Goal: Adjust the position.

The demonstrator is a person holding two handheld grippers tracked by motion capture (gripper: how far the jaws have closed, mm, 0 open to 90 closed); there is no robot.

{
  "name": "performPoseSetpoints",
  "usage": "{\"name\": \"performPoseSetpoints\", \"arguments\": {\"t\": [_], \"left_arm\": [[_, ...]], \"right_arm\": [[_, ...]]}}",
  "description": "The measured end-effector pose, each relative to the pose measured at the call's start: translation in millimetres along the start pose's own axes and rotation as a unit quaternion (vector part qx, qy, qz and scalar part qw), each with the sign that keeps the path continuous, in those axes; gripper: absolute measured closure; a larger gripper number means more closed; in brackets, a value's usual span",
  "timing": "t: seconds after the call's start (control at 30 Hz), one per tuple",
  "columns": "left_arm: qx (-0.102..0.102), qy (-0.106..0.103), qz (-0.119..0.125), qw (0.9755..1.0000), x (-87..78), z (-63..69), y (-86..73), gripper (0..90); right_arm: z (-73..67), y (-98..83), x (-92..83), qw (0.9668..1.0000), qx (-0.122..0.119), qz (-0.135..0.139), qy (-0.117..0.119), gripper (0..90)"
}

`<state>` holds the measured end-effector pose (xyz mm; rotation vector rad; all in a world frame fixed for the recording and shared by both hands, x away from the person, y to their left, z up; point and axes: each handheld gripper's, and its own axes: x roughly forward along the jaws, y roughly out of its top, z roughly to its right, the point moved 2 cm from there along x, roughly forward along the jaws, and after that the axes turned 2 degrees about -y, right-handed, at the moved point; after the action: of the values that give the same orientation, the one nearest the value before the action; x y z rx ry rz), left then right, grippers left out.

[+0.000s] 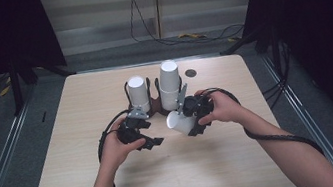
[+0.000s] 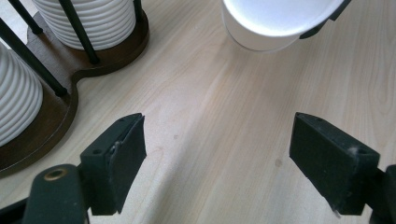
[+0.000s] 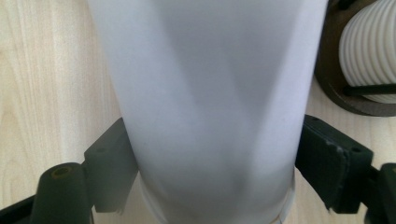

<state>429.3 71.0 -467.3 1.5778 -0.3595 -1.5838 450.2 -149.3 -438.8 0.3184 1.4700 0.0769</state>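
**Clerk:** Item one, nearest the lens: your right tool [image 3: 205, 158], jaws pinching a single white paper cup [image 3: 205, 93] across its wall. In the high view that cup [image 1: 179, 122] lies tilted on its side in the right tool [image 1: 193, 114], just above the desk [image 1: 93, 186] and in front of the holder.

**Operator:** And my left?

**Clerk:** Item two: left tool [image 2: 217, 149], jaws spread wide with nothing between them, bare desk [image 2: 210, 116] beneath. The held cup's rim [image 2: 275, 23] shows ahead of it, apart from its pads. From above, your left tool [image 1: 135, 131] rests low, near the shorter stack.

**Operator:** What sits behind?

**Clerk:** Item three: dark wooden holder [image 2: 107, 51] with black upright rods, two bays. Left bay, short stack of cups [image 1: 138, 93]; right bay, taller stack [image 1: 170, 85]. Ribbed rims of both show in the left gripper view.

**Operator:** Which step am I on, by your reading?

**Clerk:** I judge one cup is out of the holder and carried by your right tool, with the left freed. Whether it goes to the desk or a stack I cannot tell.

**Operator:** Next move needs?

**Clerk:** Likely righting the cup before release; keep the pinch light, since thin walls buckle, and steer clear of the rods.
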Motion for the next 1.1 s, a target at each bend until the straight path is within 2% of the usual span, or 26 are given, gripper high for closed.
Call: {"name": "performPoseSetpoints", "arguments": {"t": [0.23, 0.33, 0.37, 0.7, 0.9, 0.93, 1.1], "left_arm": [[0.0, -0.006, 0.004, 1.0, 1.1, 1.6, 0.5, 18.6], [0.004, -0.008, 0.003, 1.0, 2.0, 1.7, 1.0, 18.6], [0.003, -0.009, 0.004, 0.9999, 2.3, 1.9, 1.0, 18.6], [0.003, -0.017, 0.005, 0.9998, 3.8, 2.8, 2.1, 18.7], [-0.002, -0.024, 0.004, 0.9997, 4.4, 4.6, 5.2, 18.8], [0.0, -0.027, 0.002, 0.9996, 4.2, 5.0, 6.1, 18.8], [0.001, -0.035, 0.004, 0.9994, 5.4, 6.5, 11.6, 18.9]], "right_arm": [[-0.2, 1.4, -0.2, 0.9999, -0.007, -0.008, 0.006, 19.7], [-1.2, 1.8, -0.2, 0.9997, -0.009, -0.024, 0.004, 19.6], [-0.2, 1.9, -0.1, 0.9995, -0.018, -0.026, 0.003, 19.6], [-1.5, 3.9, -2.7, 0.9982, -0.029, -0.053, 0.006, 19.7], [-2.4, 5.4, -4.0, 0.9978, -0.033, -0.057, 0.003, 19.7], [-2.0, 5.2, -4.1, 0.9974, -0.041, -0.06, 0.001, 19.8], [-1.7, 5.7, -5.2, 0.9976, -0.043, -0.054, -0.002, 19.7]]}}
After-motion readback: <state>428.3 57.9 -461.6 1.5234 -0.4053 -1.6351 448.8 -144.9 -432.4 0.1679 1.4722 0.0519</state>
